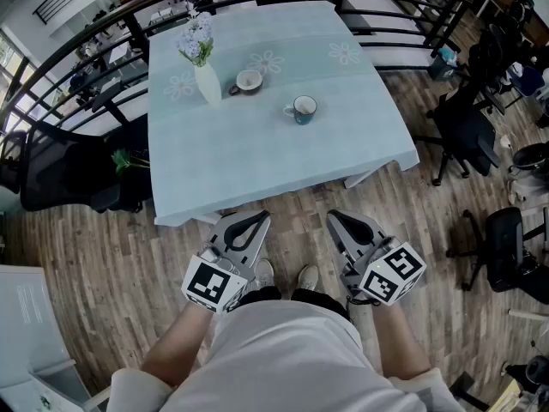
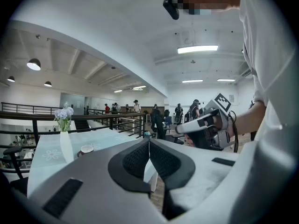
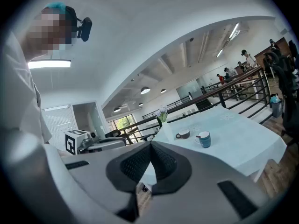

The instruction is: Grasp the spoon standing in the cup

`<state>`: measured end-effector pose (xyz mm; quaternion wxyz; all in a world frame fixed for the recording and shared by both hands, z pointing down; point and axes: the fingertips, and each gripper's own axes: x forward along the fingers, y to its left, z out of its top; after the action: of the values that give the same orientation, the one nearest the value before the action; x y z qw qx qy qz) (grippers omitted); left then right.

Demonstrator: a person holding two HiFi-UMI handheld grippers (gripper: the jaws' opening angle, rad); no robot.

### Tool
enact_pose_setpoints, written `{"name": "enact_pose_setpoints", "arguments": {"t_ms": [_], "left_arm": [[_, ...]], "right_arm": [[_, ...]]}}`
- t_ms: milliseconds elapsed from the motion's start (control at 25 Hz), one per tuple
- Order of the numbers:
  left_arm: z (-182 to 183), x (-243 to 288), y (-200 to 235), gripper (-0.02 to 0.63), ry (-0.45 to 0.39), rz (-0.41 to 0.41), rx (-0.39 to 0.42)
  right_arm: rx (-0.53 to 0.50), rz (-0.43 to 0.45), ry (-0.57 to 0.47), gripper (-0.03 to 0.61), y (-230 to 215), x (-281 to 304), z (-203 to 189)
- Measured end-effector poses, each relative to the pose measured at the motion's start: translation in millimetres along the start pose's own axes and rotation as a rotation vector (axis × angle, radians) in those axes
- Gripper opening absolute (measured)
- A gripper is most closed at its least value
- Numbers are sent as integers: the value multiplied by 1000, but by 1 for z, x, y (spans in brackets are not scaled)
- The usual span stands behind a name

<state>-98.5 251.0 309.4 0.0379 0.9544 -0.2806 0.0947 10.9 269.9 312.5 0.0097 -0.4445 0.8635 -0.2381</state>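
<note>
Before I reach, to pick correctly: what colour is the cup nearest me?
The cup is blue, white inside; best in the head view.

On table [image 1: 257, 157]: vase [image 1: 208, 84] left, cup [image 1: 249, 81] beside it, mug [image 1: 303, 108] right, nearer.

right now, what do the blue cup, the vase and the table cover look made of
Blue cup: likely glazed ceramic, smooth blue outside, white inside.
Vase: smooth plain white, ceramic or opaque glass; the look leaves it open.
Table cover: pale blue cloth, matte, with faint flower prints, draping over the table edge.
</note>
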Motion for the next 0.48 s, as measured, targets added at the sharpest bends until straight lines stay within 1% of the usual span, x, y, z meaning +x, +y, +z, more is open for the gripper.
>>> {"name": "enact_pose_setpoints", "arguments": {"t_ms": [120,200,400,480], "left_arm": [[2,1,-2,20,-8,7,1],[3,3,-5,20,-13,11,2],[-4,7,-17,20,17,27,-6],[-4,11,-22,20,10,38,-3]], "right_arm": [[-21,-6,0,21,-1,-2,2],[-14,1,-1,21,-2,-3,3],[-16,26,15,23,-7,-11,1],[-15,30,22,23,-12,-16,-1]]}}
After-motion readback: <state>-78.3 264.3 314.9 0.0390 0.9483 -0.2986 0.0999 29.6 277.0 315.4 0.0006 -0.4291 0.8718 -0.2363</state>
